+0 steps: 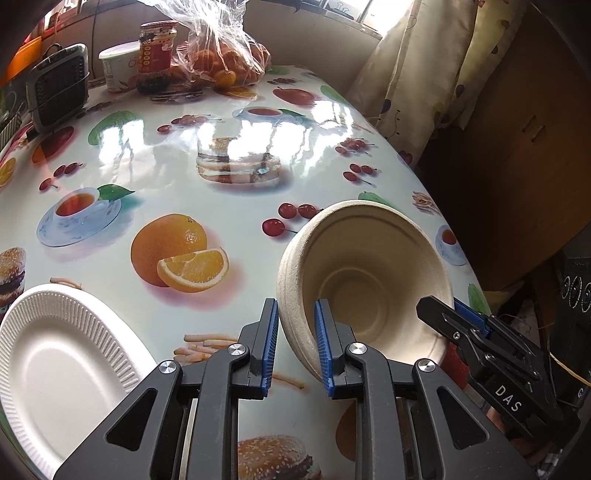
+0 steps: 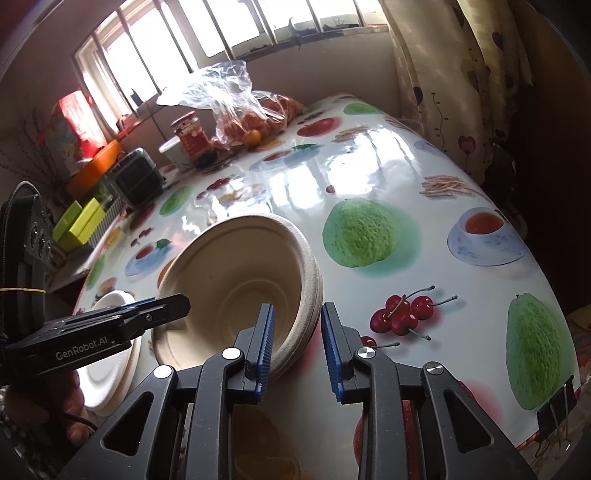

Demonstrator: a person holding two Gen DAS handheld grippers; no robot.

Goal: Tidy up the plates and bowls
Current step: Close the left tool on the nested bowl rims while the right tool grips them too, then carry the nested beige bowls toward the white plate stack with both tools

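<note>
Tan pulp bowl [image 1: 364, 273] tilted on edge, mouth facing near, left hand-held gripper [image 1: 295, 341] and right hand-held gripper [image 2: 297, 343] each clamping opposite rims, white foam plate [image 1: 55, 365] cut off at left, table [image 1: 229, 206] beneath.

A tan pulp bowl [image 1: 364, 273] tilts between my tongs, rim pinched both sides; a white ribbed plate [image 1: 55, 362] lies flat beside it.

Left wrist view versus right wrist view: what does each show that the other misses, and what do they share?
Only the left wrist view shows the white plate whole and an orange printed on the tablecloth. Only the right shows the window and a binder clip. Both show the stacked bowls held at opposite rims by the left gripper and right gripper.
</note>
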